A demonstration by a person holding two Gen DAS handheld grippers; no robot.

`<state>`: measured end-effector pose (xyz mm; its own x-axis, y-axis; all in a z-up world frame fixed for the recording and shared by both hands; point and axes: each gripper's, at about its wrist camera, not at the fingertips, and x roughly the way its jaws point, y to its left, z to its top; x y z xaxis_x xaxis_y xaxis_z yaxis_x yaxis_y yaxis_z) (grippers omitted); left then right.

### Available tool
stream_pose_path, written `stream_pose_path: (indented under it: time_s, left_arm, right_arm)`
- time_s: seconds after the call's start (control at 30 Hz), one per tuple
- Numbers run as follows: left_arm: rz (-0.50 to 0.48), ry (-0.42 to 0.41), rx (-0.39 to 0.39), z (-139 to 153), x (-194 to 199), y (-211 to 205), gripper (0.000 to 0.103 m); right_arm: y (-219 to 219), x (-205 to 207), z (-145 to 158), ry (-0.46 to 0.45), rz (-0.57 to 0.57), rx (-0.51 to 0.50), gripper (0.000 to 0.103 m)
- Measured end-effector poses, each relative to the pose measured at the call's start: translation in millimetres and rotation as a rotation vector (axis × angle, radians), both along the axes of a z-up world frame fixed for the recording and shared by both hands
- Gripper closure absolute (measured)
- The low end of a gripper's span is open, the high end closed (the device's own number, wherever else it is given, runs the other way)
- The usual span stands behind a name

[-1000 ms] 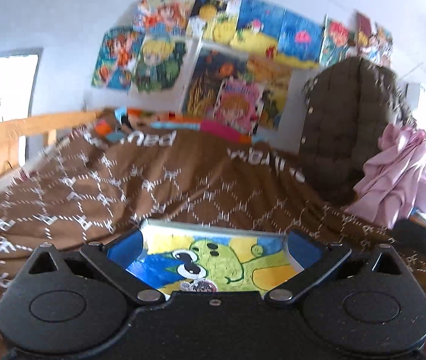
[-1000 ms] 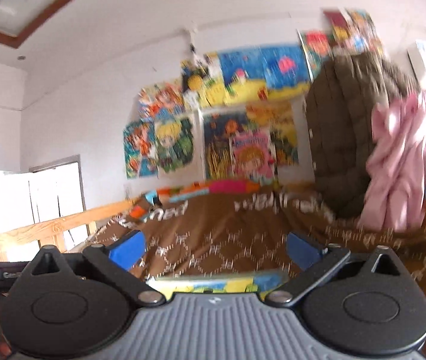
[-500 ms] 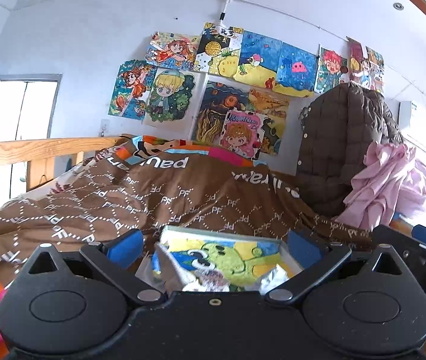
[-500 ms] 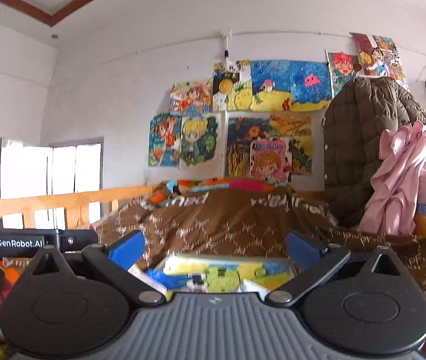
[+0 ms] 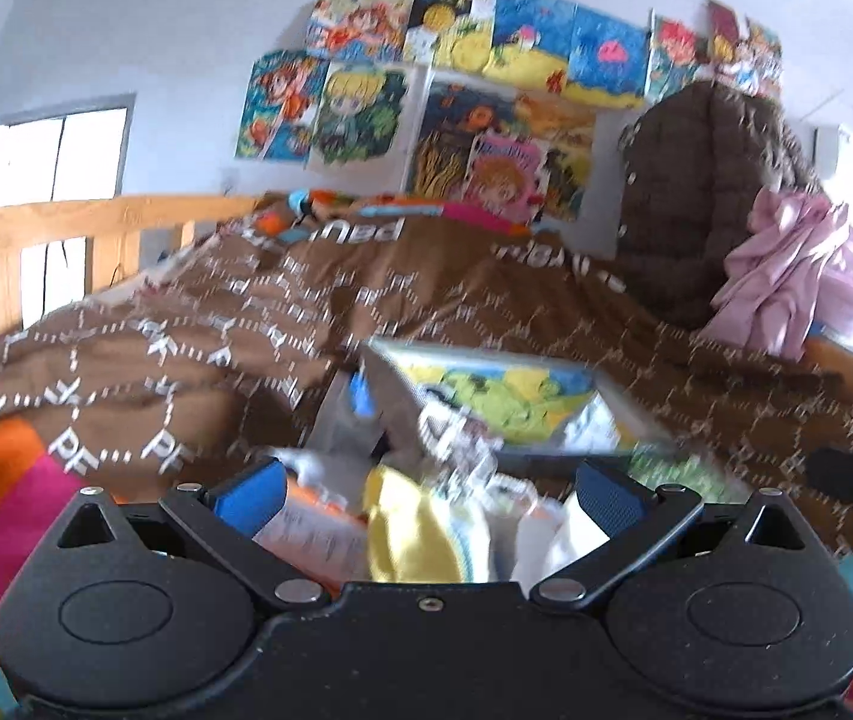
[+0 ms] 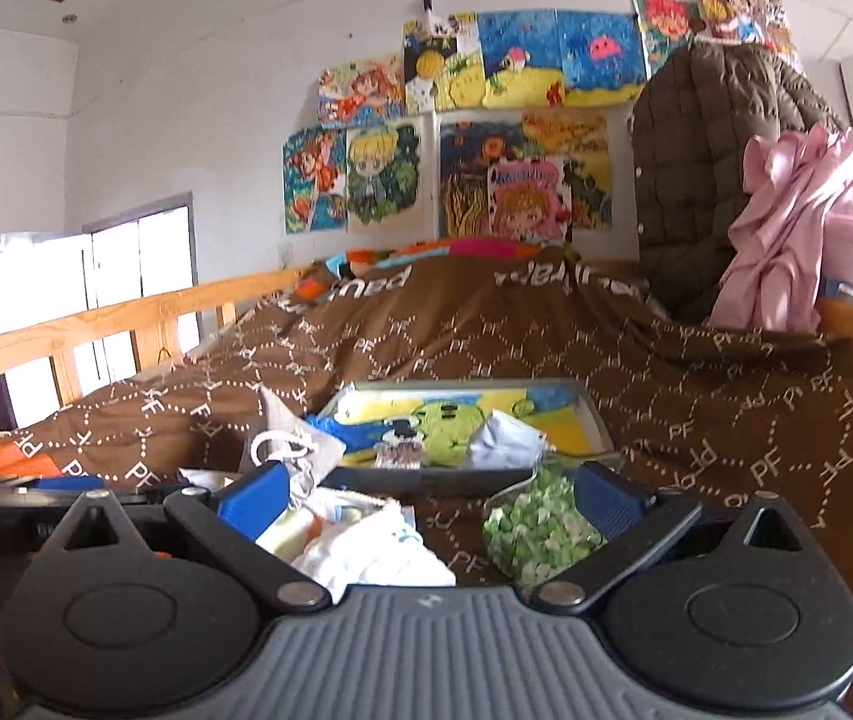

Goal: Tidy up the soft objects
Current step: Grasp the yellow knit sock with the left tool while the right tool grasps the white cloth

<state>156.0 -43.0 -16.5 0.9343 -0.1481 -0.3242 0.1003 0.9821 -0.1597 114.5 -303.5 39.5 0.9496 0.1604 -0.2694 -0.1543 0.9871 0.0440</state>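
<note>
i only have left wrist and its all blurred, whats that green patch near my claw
Observer: The right wrist view shows a clear bag of green bits lying on the brown blanket, just in front of the tray.
Operator: anything white in the tray
Observer: Yes, a white face mask lies on its right half.
Operator: right claw holding anything
Observer: No, the right claw is open; a crumpled white cloth shows between its fingers, ungripped.
</note>
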Motion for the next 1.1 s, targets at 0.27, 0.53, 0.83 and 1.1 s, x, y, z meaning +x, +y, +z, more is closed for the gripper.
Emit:
stream_pose_path:
  time_s: [0.27,0.53,0.83,1.1]
  left_arm:
    - [0.029,0.119,-0.033,-30,13,15,0.001]
    - [0.031,0.159,-0.039,-38,22,15,0.001]
    - [0.018,0.168,-0.033,-44,30,13,0.001]
    - [-0.008,0.141,-0.016,-45,33,6,0.001]
  right_arm:
    - [15,12,-15,0.075,0.044,-0.080,0.000]
    - [33,26,-34,0.189,0.074,-0.196,0.000]
    - [37,39,-51,0.262,0.087,-0.237,0.000]
    - [41,51,-63,0.312,0.095,-0.260,0.000]
